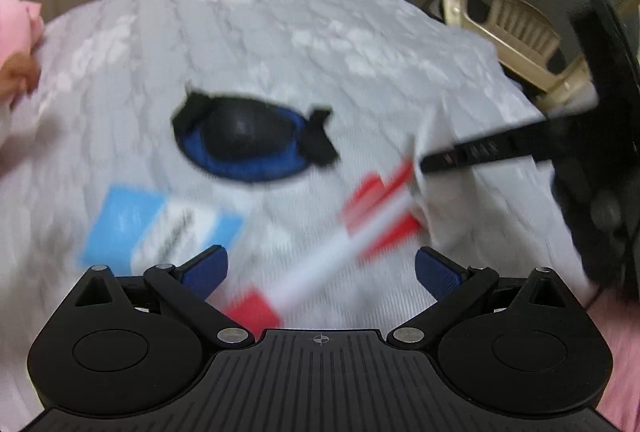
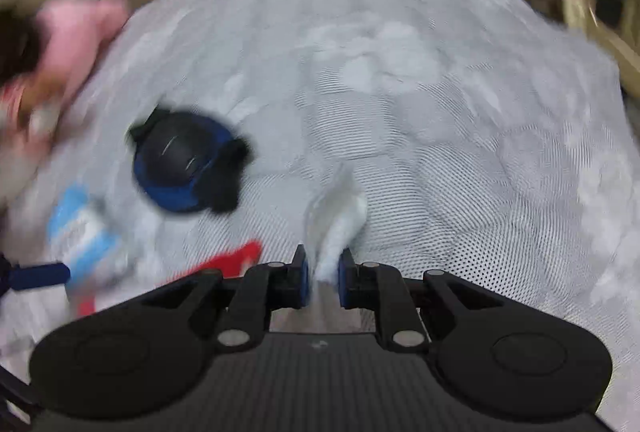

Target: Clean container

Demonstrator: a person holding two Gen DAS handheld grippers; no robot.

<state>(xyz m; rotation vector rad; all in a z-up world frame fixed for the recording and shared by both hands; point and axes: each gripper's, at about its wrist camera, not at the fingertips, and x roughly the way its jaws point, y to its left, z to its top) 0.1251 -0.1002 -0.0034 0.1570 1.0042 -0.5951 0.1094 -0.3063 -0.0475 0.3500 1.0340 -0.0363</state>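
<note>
- Left gripper [image 1: 320, 268]: blue ribbed pads spread wide apart, nothing between them.
- Right gripper [image 2: 323, 278]: pads pinched together on a crumpled white tissue [image 2: 340, 228], soft and folded.
- Pale grey tablecloth [image 1: 280, 43], woven, with a faint floral pattern.
- Blue and black padded object [image 1: 252, 143], oval and domed, lying on the cloth; whether this counts as the container, cannot tell.
- Red and white packet [image 1: 360, 232], blurred, just beside the left pads.
- Light blue flat pack [image 1: 160, 228] nearby.
</note>
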